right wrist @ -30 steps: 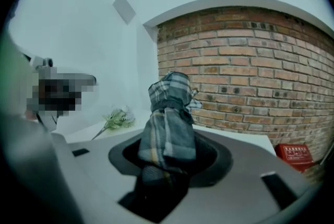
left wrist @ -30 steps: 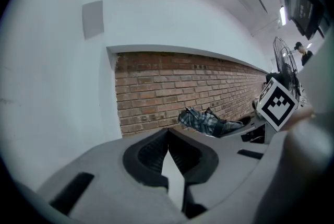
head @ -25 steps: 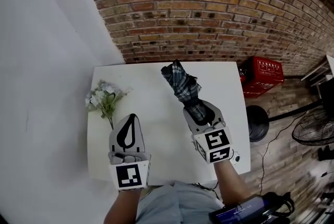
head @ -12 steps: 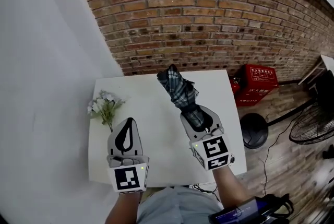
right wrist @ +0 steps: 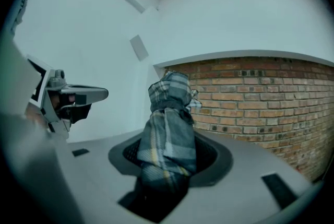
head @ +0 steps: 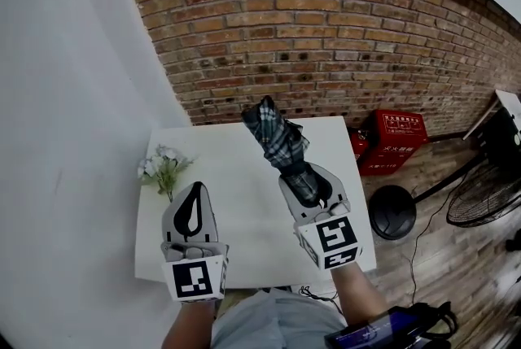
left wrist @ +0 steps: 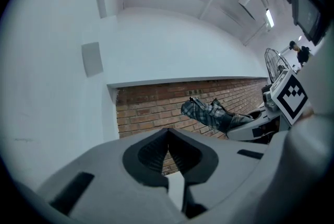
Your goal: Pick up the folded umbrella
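The folded umbrella [head: 277, 136], dark plaid fabric, sticks up and away from my right gripper [head: 306, 183], which is shut on its lower end. It hangs in the air above the white table [head: 236, 168]. In the right gripper view the umbrella [right wrist: 169, 129] fills the space between the jaws of the right gripper [right wrist: 168, 160], with its tip against the brick wall. My left gripper [head: 194, 207] hovers to the left of it, shut with nothing in it. In the left gripper view the left gripper [left wrist: 168, 134] has its tips touching, and the umbrella [left wrist: 209, 113] shows off to the right.
A bunch of pale flowers [head: 163, 167] lies at the table's left edge. A brick wall [head: 326, 38] stands behind the table. On the floor to the right are a red crate [head: 392, 140], a round black base [head: 392, 211] and a fan [head: 482, 194].
Both grippers have risen, and the umbrella has gone up with the right one, higher above the table. The table now looks smaller and farther below.
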`<state>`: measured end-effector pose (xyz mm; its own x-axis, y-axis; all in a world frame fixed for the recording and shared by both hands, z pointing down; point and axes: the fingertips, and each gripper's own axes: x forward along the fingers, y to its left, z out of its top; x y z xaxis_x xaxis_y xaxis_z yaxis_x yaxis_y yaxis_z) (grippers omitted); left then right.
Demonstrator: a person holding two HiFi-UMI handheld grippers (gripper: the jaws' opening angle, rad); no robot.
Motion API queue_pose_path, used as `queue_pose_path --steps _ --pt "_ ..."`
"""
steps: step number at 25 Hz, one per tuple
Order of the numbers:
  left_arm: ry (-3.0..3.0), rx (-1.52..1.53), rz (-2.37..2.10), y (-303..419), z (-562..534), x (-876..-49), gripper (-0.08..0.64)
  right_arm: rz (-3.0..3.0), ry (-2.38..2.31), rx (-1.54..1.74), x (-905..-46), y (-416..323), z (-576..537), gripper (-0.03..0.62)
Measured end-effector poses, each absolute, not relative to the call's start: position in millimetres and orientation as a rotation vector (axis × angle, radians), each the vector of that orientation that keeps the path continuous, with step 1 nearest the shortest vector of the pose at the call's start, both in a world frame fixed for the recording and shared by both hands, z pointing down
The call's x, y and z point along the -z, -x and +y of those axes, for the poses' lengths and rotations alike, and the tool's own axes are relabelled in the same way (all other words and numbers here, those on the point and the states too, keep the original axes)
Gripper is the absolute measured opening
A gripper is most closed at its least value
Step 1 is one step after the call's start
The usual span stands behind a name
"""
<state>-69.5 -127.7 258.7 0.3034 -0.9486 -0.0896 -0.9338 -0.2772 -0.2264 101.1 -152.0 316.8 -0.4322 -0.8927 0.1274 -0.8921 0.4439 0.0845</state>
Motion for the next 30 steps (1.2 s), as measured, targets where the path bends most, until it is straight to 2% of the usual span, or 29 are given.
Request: queue_pose_path --steps 15,30 --pt "2.289 0.021 1.682 55 -102 -224 0.006 -2.593 -1.660 0.216 -255 -115 -115 0.196" --pt "2.284 -0.016 1.675 59 -104 -220 0.006 -2.596 -1.696 0.280 -245 -114 -110 0.196"
